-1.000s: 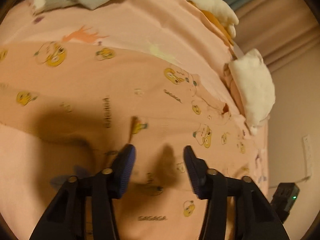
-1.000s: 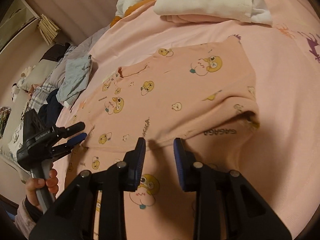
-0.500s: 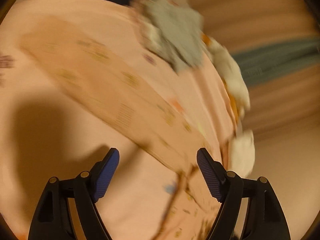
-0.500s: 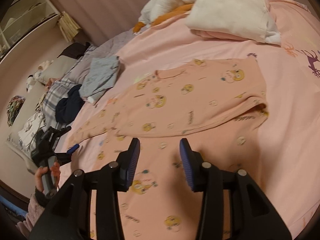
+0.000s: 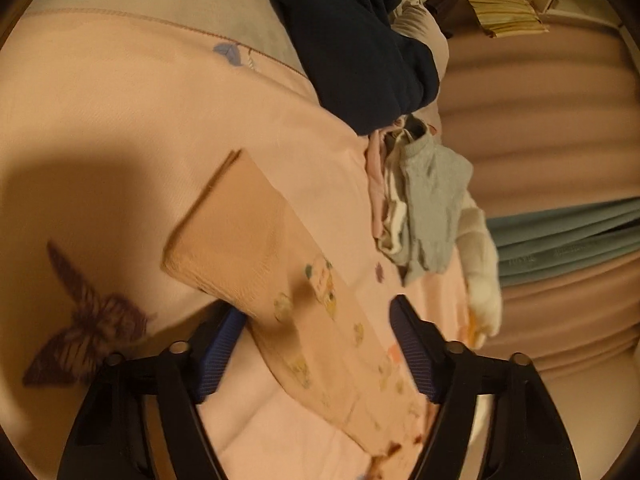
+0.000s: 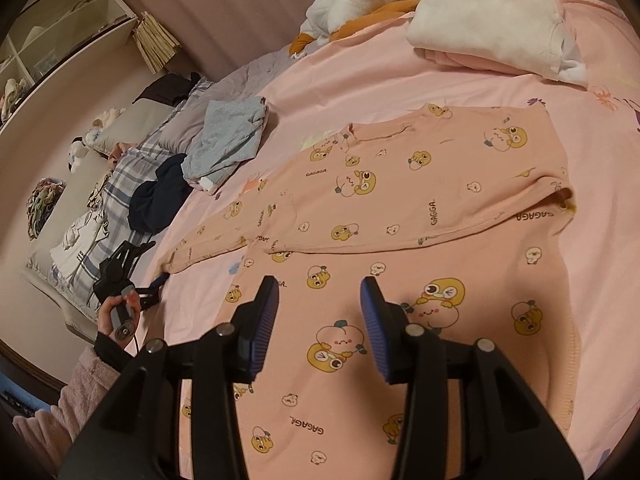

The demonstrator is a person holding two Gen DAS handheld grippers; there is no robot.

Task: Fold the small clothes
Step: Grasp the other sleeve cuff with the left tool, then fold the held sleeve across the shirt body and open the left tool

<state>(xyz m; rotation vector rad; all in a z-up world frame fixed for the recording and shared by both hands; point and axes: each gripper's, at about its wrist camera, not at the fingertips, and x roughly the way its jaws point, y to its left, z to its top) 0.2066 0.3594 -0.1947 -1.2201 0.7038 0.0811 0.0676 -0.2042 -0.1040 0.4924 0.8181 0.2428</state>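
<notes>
A small pink long-sleeved shirt (image 6: 400, 208) with yellow cartoon prints lies spread on the pink bed sheet (image 6: 600, 280), its far half folded over along its length. Its left sleeve (image 5: 256, 256) stretches out, with the cuff lying between the blue pads of my open left gripper (image 5: 316, 352). That gripper also shows in the right wrist view (image 6: 154, 292) at the sleeve's end. My right gripper (image 6: 318, 320) is open and empty, just above the shirt's near half.
A grey garment (image 6: 228, 140) and a dark navy one (image 6: 160, 196) lie at the sheet's left edge. A folded white and pink pile (image 6: 492, 24) and a white plush toy (image 6: 360, 0) sit at the far side. Pillows and a shelf stand further left.
My left gripper has swung away from the shirt's body to the left sleeve's cuff and opened wider. My right gripper has pulled back, risen and opened wider.
</notes>
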